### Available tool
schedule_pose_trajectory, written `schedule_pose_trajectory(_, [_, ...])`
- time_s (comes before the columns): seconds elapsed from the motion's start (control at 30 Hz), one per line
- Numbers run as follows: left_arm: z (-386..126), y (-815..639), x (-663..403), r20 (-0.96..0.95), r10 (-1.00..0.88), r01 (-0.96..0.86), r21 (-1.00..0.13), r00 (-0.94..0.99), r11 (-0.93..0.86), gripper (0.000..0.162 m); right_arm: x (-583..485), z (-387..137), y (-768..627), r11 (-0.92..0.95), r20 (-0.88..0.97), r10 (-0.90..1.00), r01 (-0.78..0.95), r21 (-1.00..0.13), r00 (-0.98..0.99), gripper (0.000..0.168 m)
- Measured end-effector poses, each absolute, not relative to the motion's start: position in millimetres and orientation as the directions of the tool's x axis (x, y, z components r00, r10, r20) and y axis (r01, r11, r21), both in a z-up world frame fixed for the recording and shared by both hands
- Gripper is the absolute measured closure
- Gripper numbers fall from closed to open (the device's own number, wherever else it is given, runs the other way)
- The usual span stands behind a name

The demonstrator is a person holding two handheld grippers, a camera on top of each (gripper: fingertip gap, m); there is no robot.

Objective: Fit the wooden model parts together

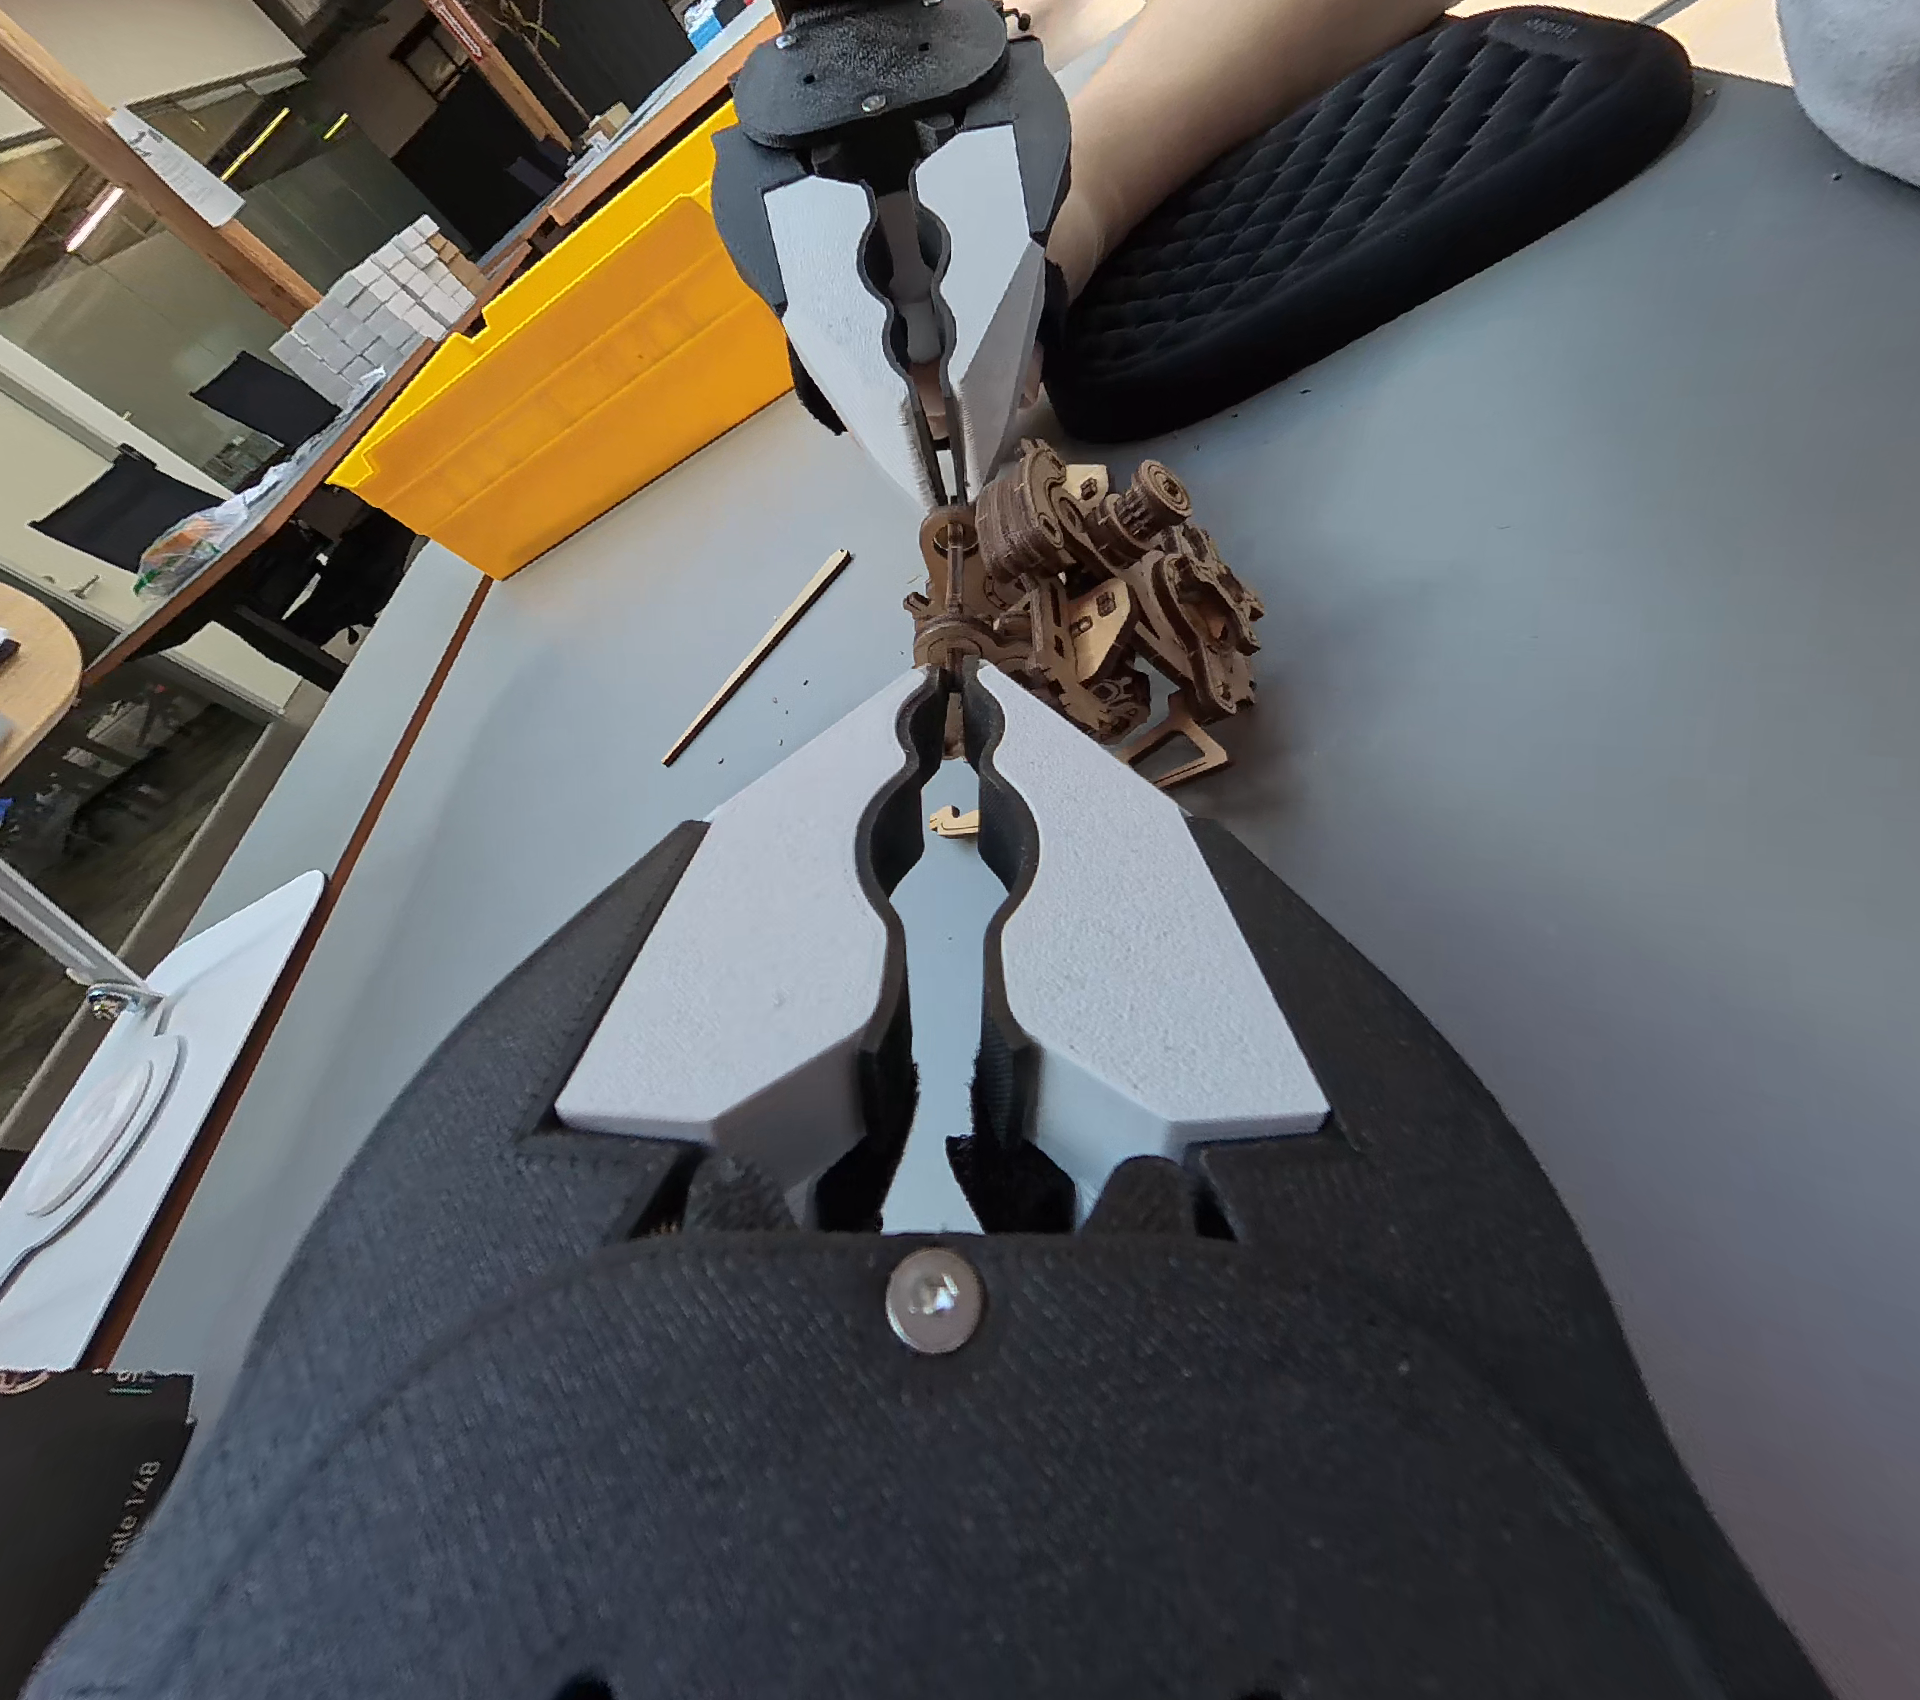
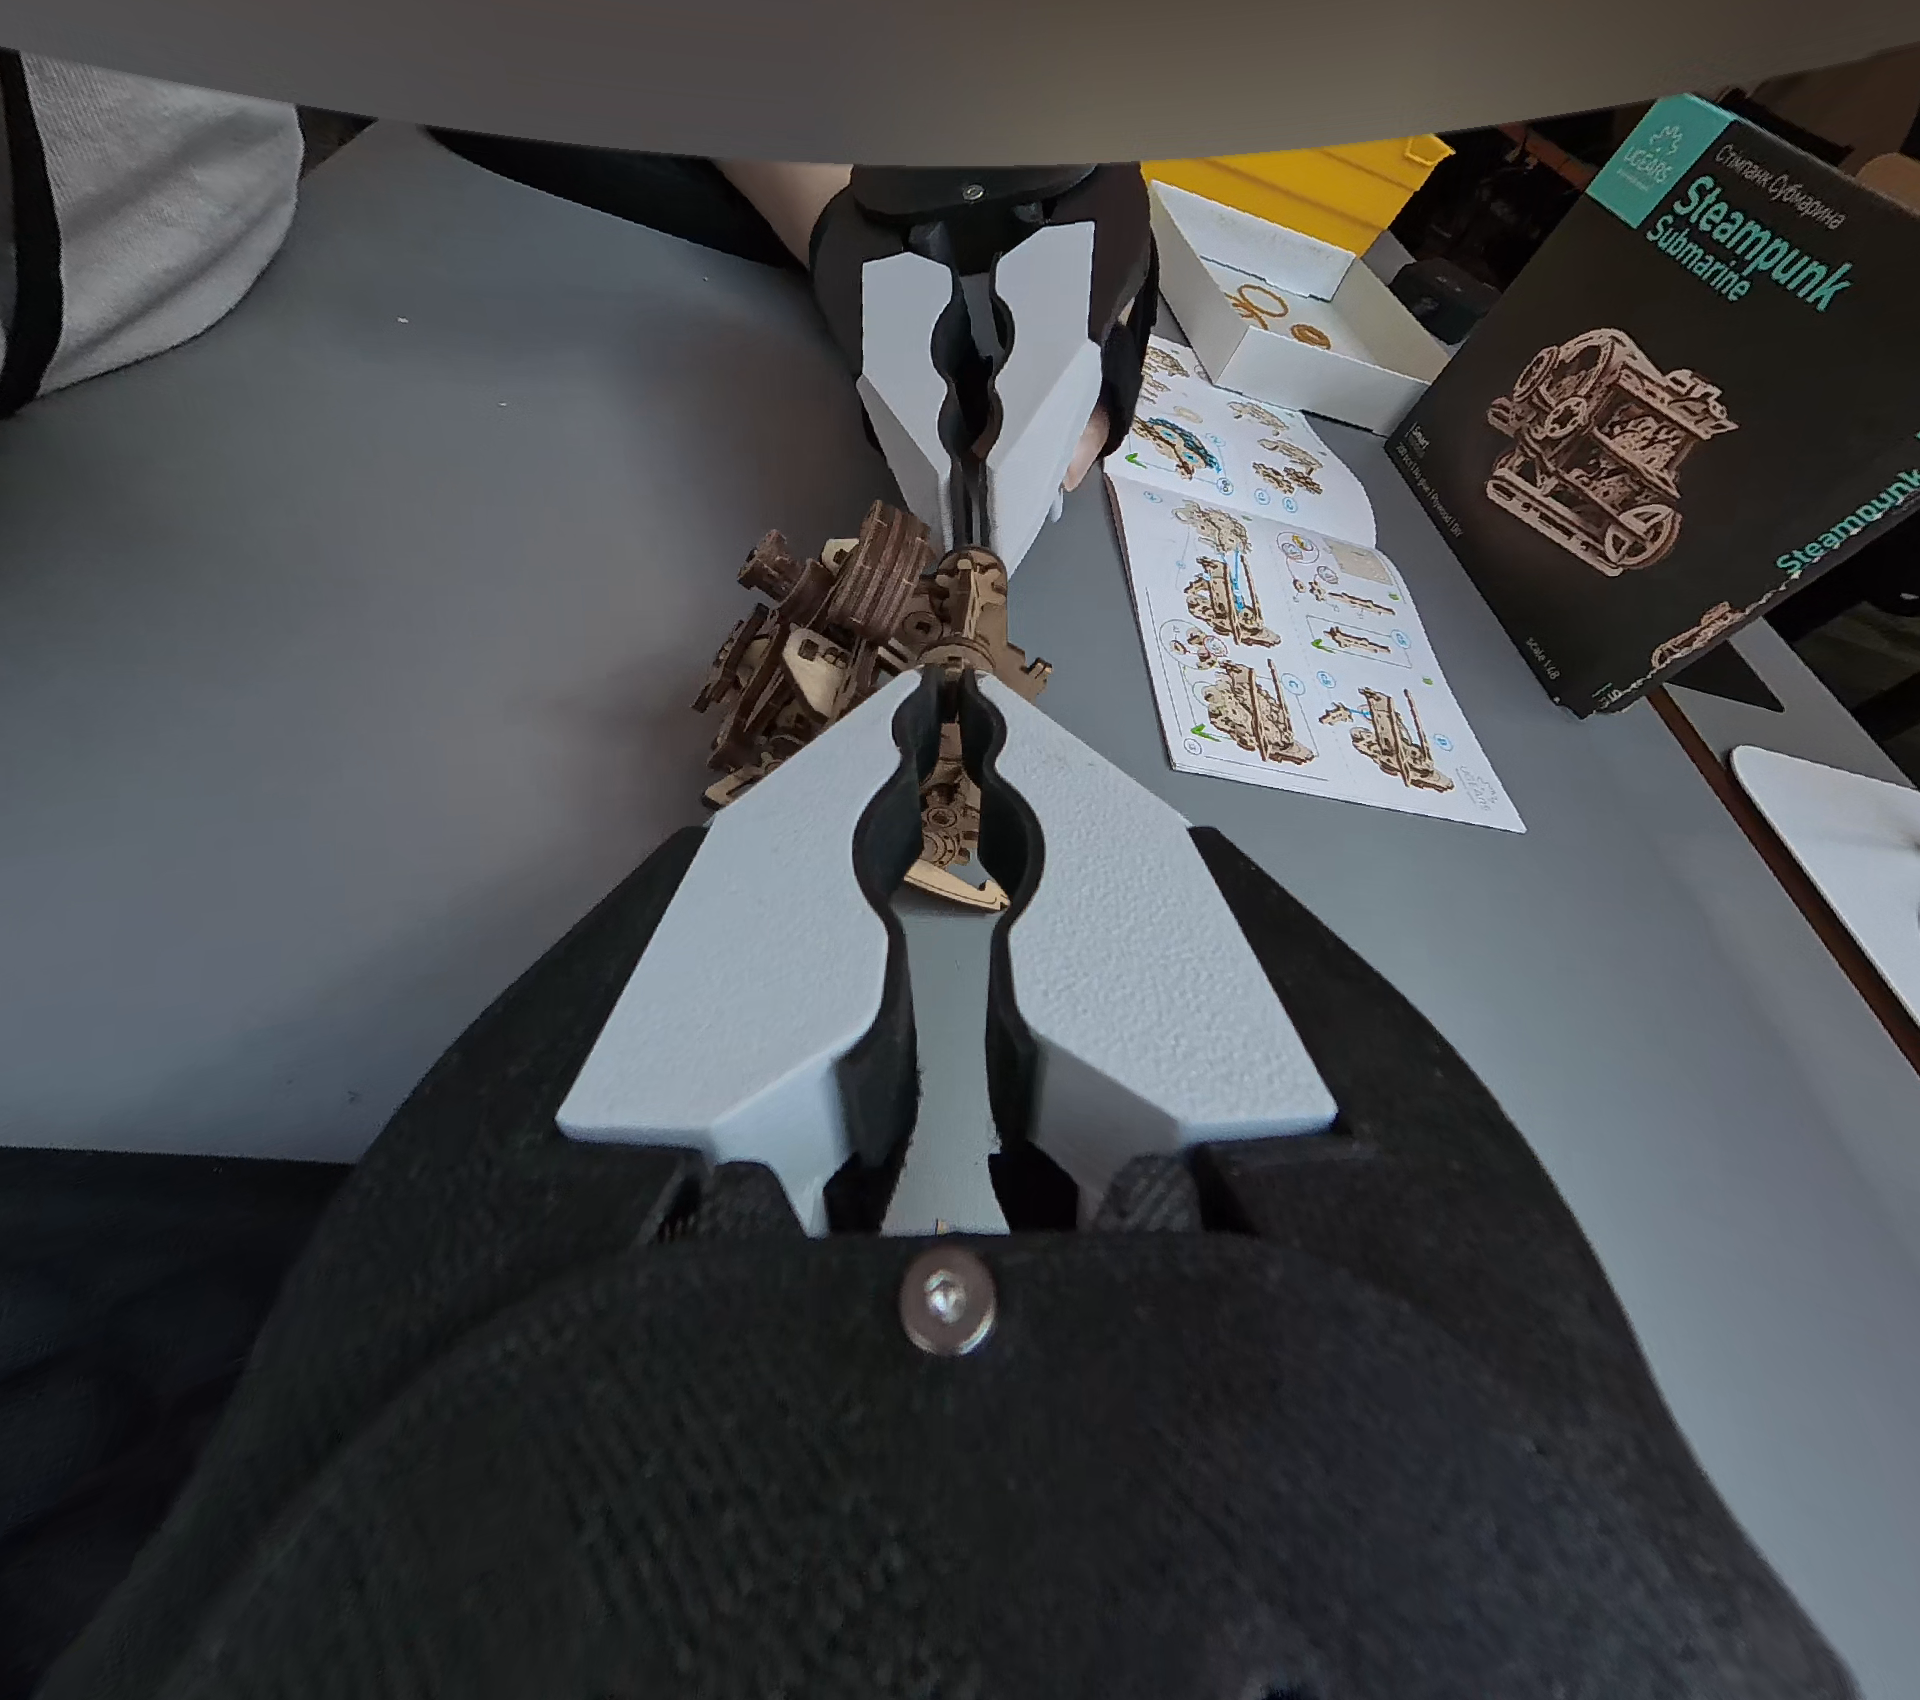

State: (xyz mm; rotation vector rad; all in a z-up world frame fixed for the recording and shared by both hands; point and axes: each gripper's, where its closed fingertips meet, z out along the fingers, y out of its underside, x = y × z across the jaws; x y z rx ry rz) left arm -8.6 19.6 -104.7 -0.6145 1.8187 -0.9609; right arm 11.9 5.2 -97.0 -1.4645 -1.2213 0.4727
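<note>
A small wooden part (image 1: 943,601), a thin piece with little rings on it, is held between both grippers above the grey table (image 1: 1558,715). My left gripper (image 1: 951,676) is shut on its near end. My right gripper (image 1: 945,497) comes from the opposite side and is shut on its far end. In the right wrist view the same part (image 2: 966,611) sits between my right gripper (image 2: 945,676) and my left gripper (image 2: 971,544). The larger wooden model (image 1: 1122,601) lies on the table right beside it (image 2: 821,642). I cannot tell whether they touch.
A loose wooden piece (image 1: 954,819) and a thin wooden strip (image 1: 758,658) lie on the table. A yellow bin (image 1: 582,403) and a black cushion (image 1: 1351,216) stand farther back. An open instruction booklet (image 2: 1288,601), the kit box (image 2: 1683,424) and a white tray (image 2: 1278,310) are to one side. The tips of both grippers are at nearly the same place.
</note>
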Motion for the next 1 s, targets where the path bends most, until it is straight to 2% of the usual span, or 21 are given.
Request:
schedule_pose_trajectory(0.1, [-86.0,25.8,-11.7,-0.456,-0.803,0.048,-0.878,-0.383,0.476,0.153,11.9,-98.0,5.5,0.149,0.324,0.865,0.422,-0.894,0.382,0.168])
schedule_pose_trajectory(0.23, [-49.8,38.4,-15.0,-0.259,-0.883,0.074,-0.965,-0.391,0.251,0.153,11.8,-99.1,6.0,0.155,0.335,0.863,0.432,-0.888,0.379,0.168])
schedule_pose_trajectory(0.33, [-50.3,43.7,-3.4,-0.141,-0.894,-0.055,-0.982,-0.426,0.181,0.157,12.0,-98.5,6.9,0.162,0.344,0.859,0.436,-0.885,0.38,0.168])
schedule_pose_trajectory(0.4, [-57.6,38.8,7.1,-0.065,-0.876,-0.204,-0.962,-0.479,0.183,0.151,11.8,-97.0,7.3,0.174,0.356,0.853,0.436,-0.883,0.381,0.168])
schedule_pose_trajectory(0.5, [-67.5,21.2,9.0,0.156,-0.794,-0.455,-0.875,-0.588,0.166,0.152,11.4,-96.6,7.9,0.182,0.369,0.847,0.442,-0.878,0.383,0.168])
schedule_pose_trajectory(0.63, [-69.4,28.8,22.5,0.229,-0.77,-0.562,-0.804,-0.596,0.195,0.15,10.5,-96.0,7.5,0.198,0.388,0.84,0.452,-0.87,0.379,0.168])
schedule_pose_trajectory(0.73, [-82.6,21.9,15.8,0.415,-0.685,-0.721,-0.651,-0.599,0.237,0.15,10.1,-95.8,7.1,0.204,0.395,0.838,0.456,-0.866,0.377,0.168])
schedule_pose_trajectory(0.87, [-92.9,19.0,22.1,0.513,-0.633,-0.783,-0.566,-0.58,0.259,0.149,9.5,-96.1,6.0,0.214,0.408,0.834,0.463,-0.86,0.371,0.168])
schedule_pose_trajectory(1.0, [-109.2,9.4,3.7,0.588,-0.555,-0.808,-0.444,-0.588,0.386,0.143,9.7,-96.1,5.9,0.22,0.417,0.83,0.47,-0.855,0.371,0.168])
